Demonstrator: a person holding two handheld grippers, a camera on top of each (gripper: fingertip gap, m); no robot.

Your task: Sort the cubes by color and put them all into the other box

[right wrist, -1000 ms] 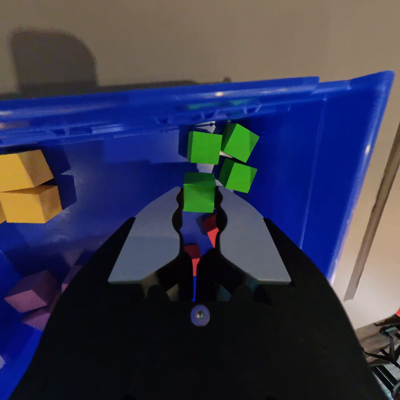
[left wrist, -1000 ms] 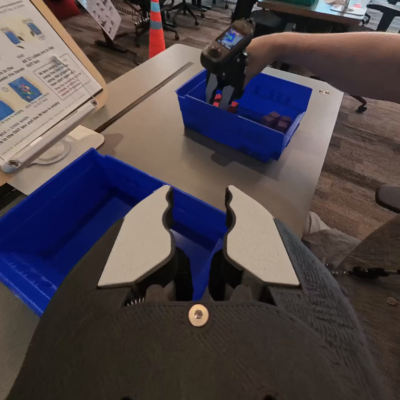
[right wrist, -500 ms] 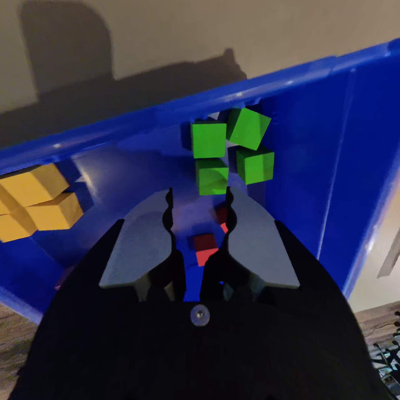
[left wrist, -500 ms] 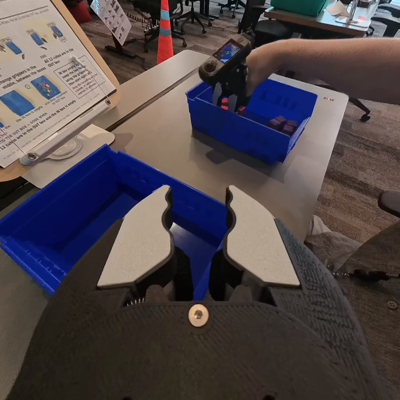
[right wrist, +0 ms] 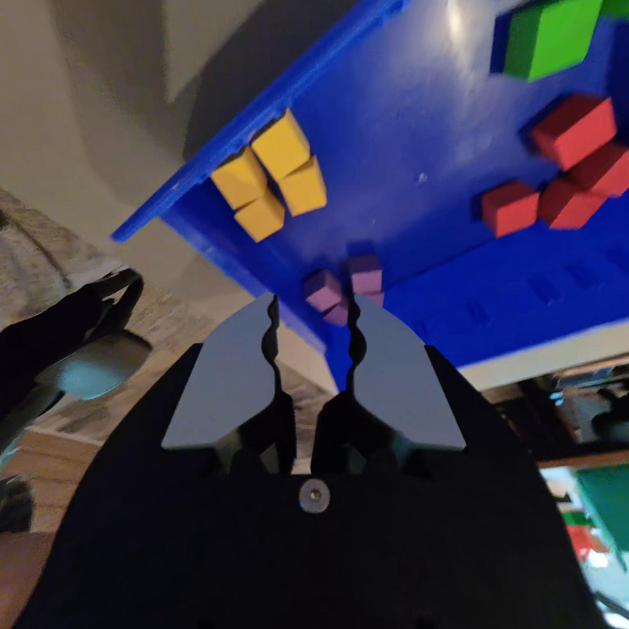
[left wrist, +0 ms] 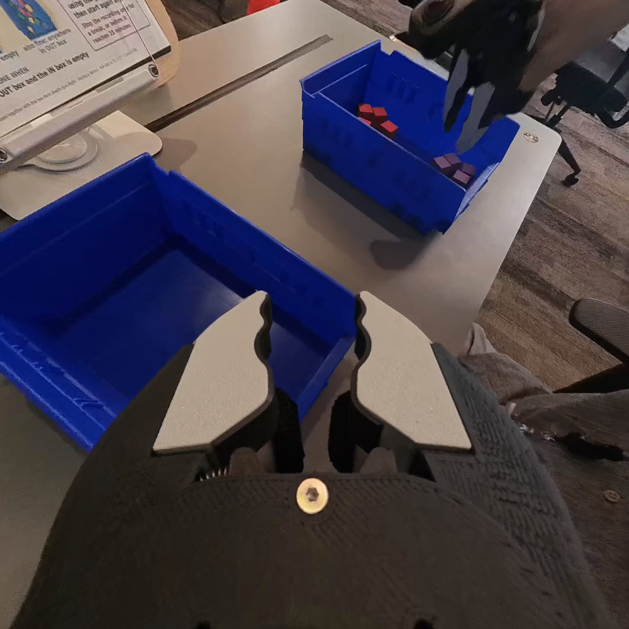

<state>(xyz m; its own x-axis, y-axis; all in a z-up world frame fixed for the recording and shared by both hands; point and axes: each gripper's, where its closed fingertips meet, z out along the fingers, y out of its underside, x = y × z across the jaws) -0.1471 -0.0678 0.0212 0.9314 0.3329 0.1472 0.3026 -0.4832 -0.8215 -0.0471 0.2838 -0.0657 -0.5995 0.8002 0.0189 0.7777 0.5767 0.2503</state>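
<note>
My left gripper (left wrist: 311, 303) is open and empty. It hangs over the near right corner of an empty blue bin (left wrist: 272, 272). My right gripper (right wrist: 313, 303) is open with nothing between its pads. It hovers over a second blue bin (right wrist: 510, 289), just above the purple cubes (right wrist: 326, 292) in its corner. That bin also holds yellow cubes (right wrist: 272, 173), red cubes (right wrist: 571, 163) and a green cube (right wrist: 551, 41). In the left wrist view the right gripper (left wrist: 463, 112) hangs above the far bin (left wrist: 374, 163), between its red cubes (left wrist: 374, 119) and purple cubes (left wrist: 454, 168).
Both bins stand on a grey table (left wrist: 255, 136). An instruction sheet on a stand (left wrist: 68, 51) is at the back left. Office chairs (left wrist: 595, 85) and carpet lie past the table's right edge. A black object (right wrist: 68, 340) shows at the left of the right wrist view.
My right gripper was shut on a green cube, opened and left it beside the other green cubes. It then rose and swung over to the purple cubes. My left gripper stayed open.
</note>
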